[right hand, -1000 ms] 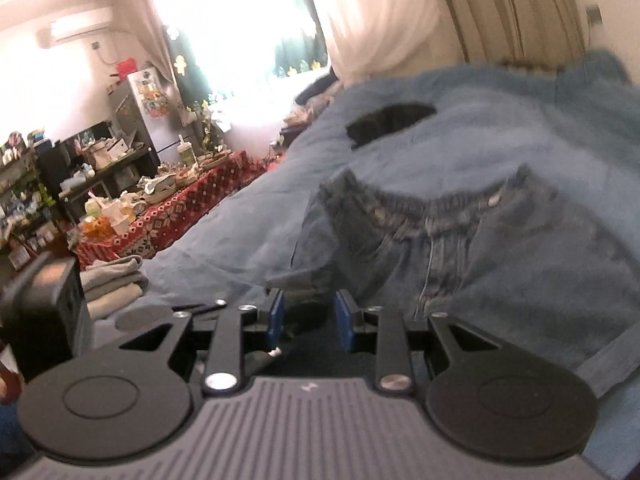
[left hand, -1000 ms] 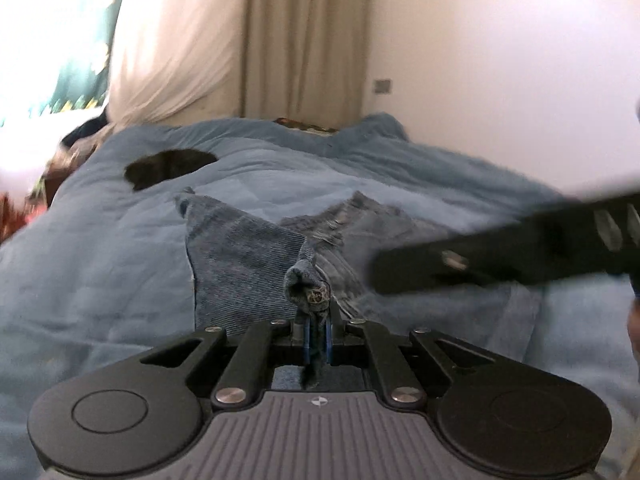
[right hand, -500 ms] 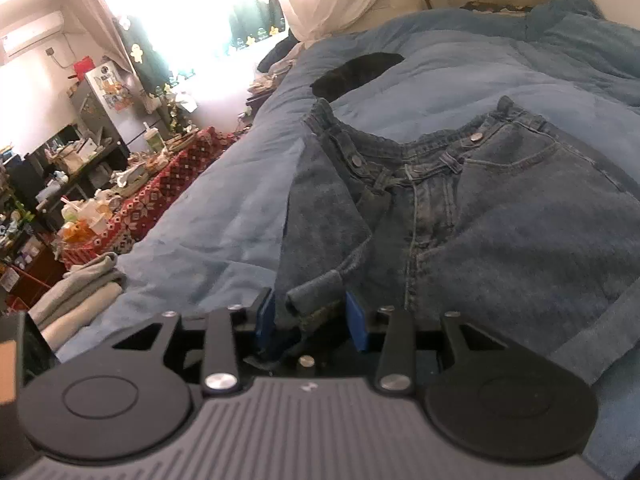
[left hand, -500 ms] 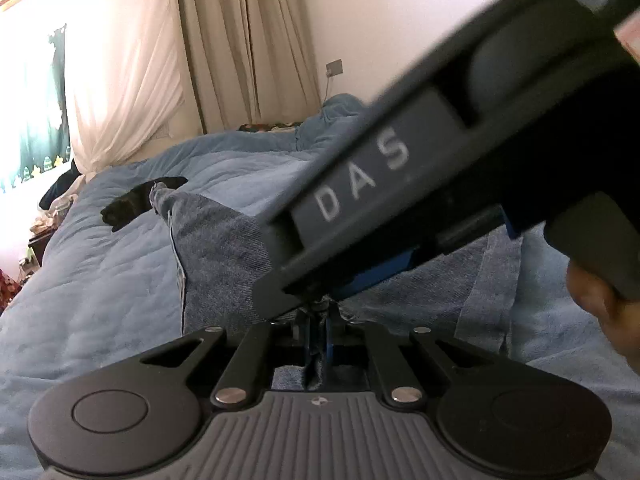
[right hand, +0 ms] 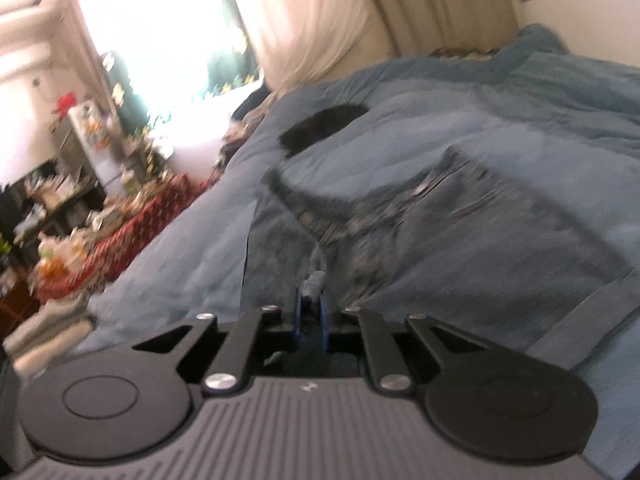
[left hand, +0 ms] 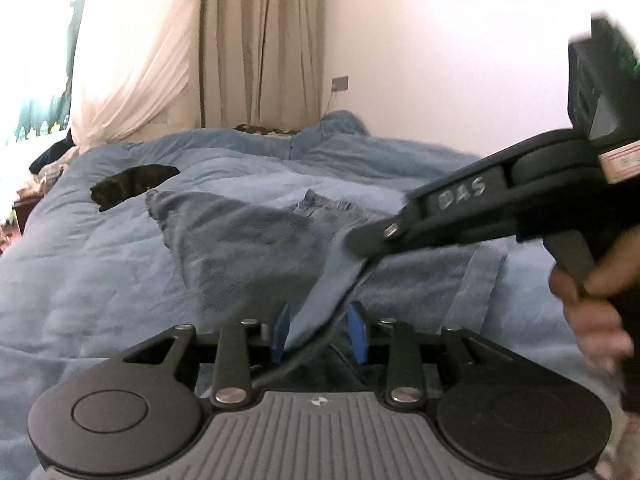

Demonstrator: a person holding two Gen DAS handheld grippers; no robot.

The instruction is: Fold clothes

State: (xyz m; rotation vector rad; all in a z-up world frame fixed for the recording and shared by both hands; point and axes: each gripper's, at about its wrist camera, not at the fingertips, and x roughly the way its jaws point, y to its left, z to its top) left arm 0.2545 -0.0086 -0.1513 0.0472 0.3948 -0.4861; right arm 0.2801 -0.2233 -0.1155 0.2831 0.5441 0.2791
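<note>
The left tool (left hand: pixel 318 334) has let go, jaws opening; the right tool (right hand: pixel 311 320) is closing on the jeans (right hand: pixel 460 248), and a thin pinch could slip.

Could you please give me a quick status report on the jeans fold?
Left gripper opening, denim fold loose between its pads. Right gripper closing, pinching the jeans edge. Jeans half spread on blue duvet. Nothing blocking.

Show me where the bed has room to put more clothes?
The blue blanket is bare left of the jeans, below the dark patch, and beyond the jeans toward the curtain. The middle is crowded: both grippers meet there.
</note>
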